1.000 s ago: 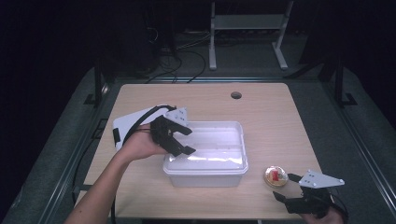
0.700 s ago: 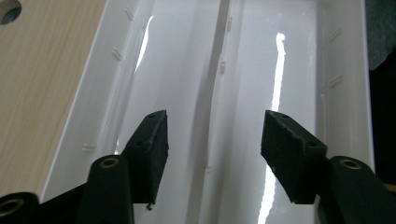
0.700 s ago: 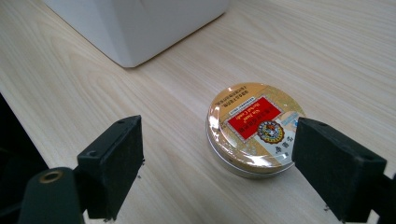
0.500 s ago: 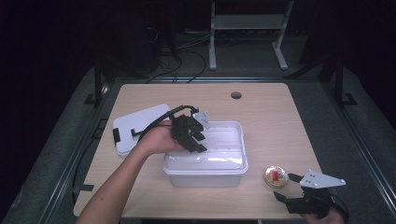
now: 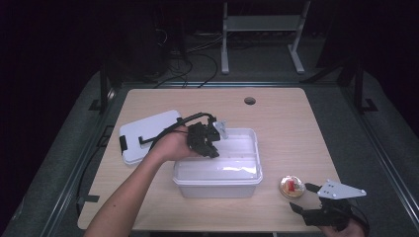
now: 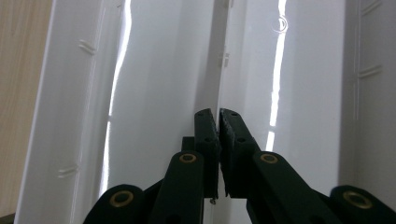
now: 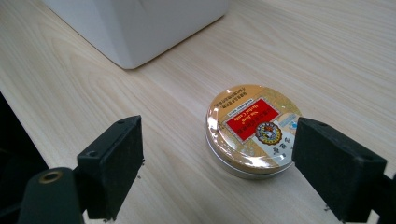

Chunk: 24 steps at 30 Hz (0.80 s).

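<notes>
Two grippers worked over the wooden table (image 5: pixel 296 123). Nearest, at the near right corner, the right gripper (image 5: pixel 302 197) rested low with its jaws spread wide and nothing pressed between them. A round gold tin (image 7: pixel 254 130) with a red label lay on the wood between those jaws; one jaw stood just beside its rim, the other well apart. To the left and farther off stood the open white plastic box (image 5: pixel 247 170) at mid-table. The left gripper (image 5: pixel 213 148) reached over its far left rim, jaws just closed, pinching the box's thin wall in the left gripper view, where the left gripper (image 6: pixel 218 114) showed its pads pressed together on that edge. Farther left lay the white lid (image 5: pixel 143 136), flat, apart from the box.
</notes>
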Each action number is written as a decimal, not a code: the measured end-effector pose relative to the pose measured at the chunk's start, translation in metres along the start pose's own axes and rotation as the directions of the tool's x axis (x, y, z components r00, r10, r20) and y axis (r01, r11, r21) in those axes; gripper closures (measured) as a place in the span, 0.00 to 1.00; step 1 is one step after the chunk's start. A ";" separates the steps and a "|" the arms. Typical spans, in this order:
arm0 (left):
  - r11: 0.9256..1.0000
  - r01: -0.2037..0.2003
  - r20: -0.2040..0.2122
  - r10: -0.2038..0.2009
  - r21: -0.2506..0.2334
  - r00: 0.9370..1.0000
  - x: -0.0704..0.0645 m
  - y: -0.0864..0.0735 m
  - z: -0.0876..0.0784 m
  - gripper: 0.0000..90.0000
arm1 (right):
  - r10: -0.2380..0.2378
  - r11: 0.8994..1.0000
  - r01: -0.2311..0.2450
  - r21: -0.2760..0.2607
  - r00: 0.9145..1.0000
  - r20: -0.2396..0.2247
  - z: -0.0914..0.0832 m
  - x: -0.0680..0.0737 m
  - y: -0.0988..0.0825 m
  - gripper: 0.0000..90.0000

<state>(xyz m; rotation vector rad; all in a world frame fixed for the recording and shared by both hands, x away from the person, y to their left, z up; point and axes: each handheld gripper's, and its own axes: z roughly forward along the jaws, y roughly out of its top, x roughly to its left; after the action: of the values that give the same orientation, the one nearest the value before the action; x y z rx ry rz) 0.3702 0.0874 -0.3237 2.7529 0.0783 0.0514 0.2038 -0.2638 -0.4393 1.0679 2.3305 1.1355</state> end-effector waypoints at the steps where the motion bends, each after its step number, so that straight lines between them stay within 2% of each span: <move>1: 1.000 -0.005 0.001 0.005 0.001 1.000 0.000 0.000 0.000 0.96 | -0.001 1.000 0.001 0.001 1.000 0.001 0.000 0.000 0.000 0.18; 2: 1.000 -0.015 -0.003 0.015 -0.002 1.000 0.000 0.001 0.000 0.96 | -0.002 1.000 0.002 0.000 1.000 0.001 0.000 0.000 0.000 0.18; 6: 1.000 -0.011 0.003 0.011 -0.020 1.000 0.001 0.001 -0.002 0.97 | -0.007 1.000 0.007 -0.003 1.000 0.003 0.001 -0.001 0.000 0.18; 12: 1.000 -0.009 0.037 0.010 -0.029 0.999 0.004 0.001 -0.003 0.99 | -0.005 1.000 0.005 -0.024 1.000 0.020 -0.003 -0.002 0.000 0.18; 24: 0.998 -0.013 0.041 0.016 -0.055 0.999 0.007 0.002 -0.010 1.00 | 0.002 0.999 -0.001 -0.032 1.000 0.020 -0.004 -0.004 0.000 0.18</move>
<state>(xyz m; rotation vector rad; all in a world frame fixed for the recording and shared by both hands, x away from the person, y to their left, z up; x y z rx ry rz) 0.3764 0.0897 -0.3132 2.6986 0.0448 0.0000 0.2042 -0.2689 -0.4376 1.0651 2.2885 1.1533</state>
